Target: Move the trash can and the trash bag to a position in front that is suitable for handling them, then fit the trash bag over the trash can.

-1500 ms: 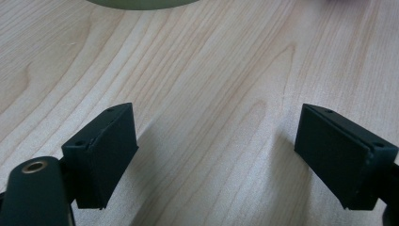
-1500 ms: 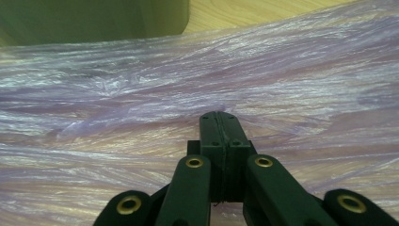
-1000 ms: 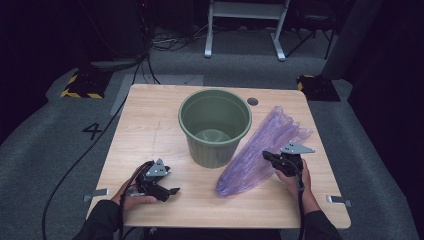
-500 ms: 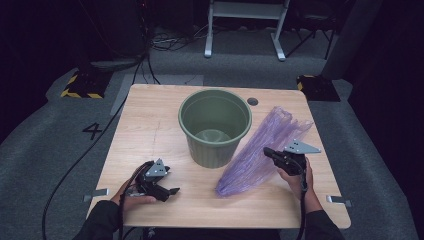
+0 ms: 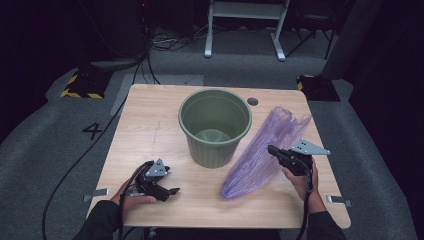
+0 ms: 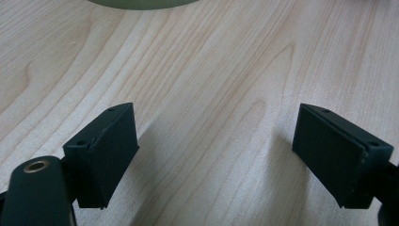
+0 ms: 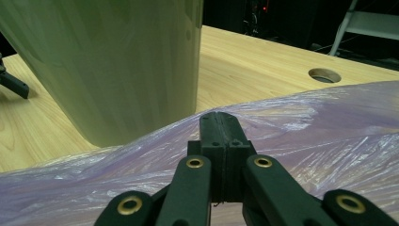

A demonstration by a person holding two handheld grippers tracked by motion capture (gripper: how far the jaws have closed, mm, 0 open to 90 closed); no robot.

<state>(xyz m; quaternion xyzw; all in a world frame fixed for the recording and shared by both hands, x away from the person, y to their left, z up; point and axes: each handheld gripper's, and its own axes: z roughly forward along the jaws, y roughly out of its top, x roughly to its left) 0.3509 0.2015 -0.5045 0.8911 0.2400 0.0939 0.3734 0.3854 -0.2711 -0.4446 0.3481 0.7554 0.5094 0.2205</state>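
Note:
A green plastic bucket (image 5: 215, 125) stands upright and empty at the middle of the wooden table (image 5: 150, 125). To its right lies a crumpled purple plastic bag (image 5: 260, 155), stretched from back right to front middle. My right gripper (image 5: 272, 149) is shut on the bag's film, which rises to a peak at the jaw tips (image 7: 219, 122); the bucket's wall (image 7: 117, 61) stands just beyond to the left, and the bag (image 7: 320, 127) spreads out underneath. My left gripper (image 5: 172, 192) rests on the table's front left, open, with bare wood between its jaws (image 6: 216, 155).
A round cable hole (image 5: 252, 101) sits in the table behind the bucket. Cables trail off the front edge from both grippers. Beyond the table are a white metal frame (image 5: 245, 30) and two yellow-black blocks (image 5: 82, 85) on the grey floor.
My right gripper has risen slightly with the bag's film pinched in it. The left gripper and the bucket have stayed put.

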